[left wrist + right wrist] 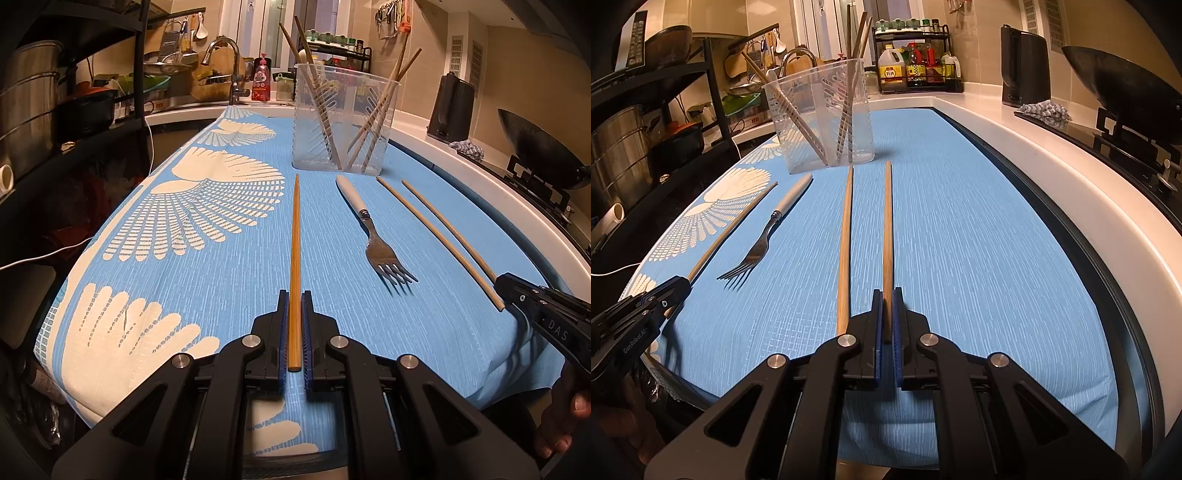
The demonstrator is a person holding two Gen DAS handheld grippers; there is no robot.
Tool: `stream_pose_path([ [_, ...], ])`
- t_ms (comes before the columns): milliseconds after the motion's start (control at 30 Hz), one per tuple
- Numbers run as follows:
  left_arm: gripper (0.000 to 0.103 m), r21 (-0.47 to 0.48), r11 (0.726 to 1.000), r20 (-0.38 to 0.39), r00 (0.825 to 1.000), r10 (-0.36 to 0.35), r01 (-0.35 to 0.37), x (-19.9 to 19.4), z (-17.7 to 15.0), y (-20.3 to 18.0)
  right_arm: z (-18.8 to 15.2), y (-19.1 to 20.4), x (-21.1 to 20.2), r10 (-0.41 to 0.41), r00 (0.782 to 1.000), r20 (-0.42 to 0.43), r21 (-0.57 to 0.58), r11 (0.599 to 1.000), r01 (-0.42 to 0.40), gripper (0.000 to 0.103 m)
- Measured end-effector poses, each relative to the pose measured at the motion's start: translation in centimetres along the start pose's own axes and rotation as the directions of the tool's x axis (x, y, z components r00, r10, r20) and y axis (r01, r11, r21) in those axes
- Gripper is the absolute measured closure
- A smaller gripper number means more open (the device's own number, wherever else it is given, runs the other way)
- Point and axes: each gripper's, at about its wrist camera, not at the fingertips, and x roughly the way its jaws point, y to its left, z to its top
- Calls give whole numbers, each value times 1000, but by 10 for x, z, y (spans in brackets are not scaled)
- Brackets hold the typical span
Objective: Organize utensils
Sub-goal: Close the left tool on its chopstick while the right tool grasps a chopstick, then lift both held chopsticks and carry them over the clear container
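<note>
My left gripper (294,295) is shut on the near end of a wooden chopstick (295,251) that lies on the blue cloth (221,280) and points at the clear plastic cup (343,122) holding several chopsticks. My right gripper (885,293) is shut on the right one (887,229) of two chopsticks; the other chopstick (845,243) lies just left of it. A fork (373,232) with a white handle lies between the two grippers; it also shows in the right wrist view (764,240). The cup (820,114) stands at the far end of the cloth.
A white counter edge (1071,192) curves along the right. A wok on a stove (1123,88) and a black kettle (1025,70) stand beyond it. A sink faucet (225,62), oil bottles (916,70) and a metal rack with pots (33,107) are at the back and left.
</note>
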Motion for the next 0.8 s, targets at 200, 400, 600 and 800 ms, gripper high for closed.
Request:
stream_pose_path([
  [200, 96, 9, 1000, -2, 1000, 0, 0, 0, 2, 0, 7, -2, -6, -2, 1000, 5, 10, 1000, 2, 98],
  [400, 96, 32, 999, 66, 998, -3, 1, -17, 13, -3, 22, 2, -30, -3, 998, 58, -7, 1000, 3, 98],
  [600, 96, 36, 999, 138, 990, -16, 11, -40, 32, -2, 40, 4, -59, -1, 993, 118, -21, 1000, 3, 98],
  [800, 96, 46, 999, 175, 984, -22, 14, -54, 55, -4, 61, 7, -83, 9, 986, 168, -42, 999, -2, 98],
])
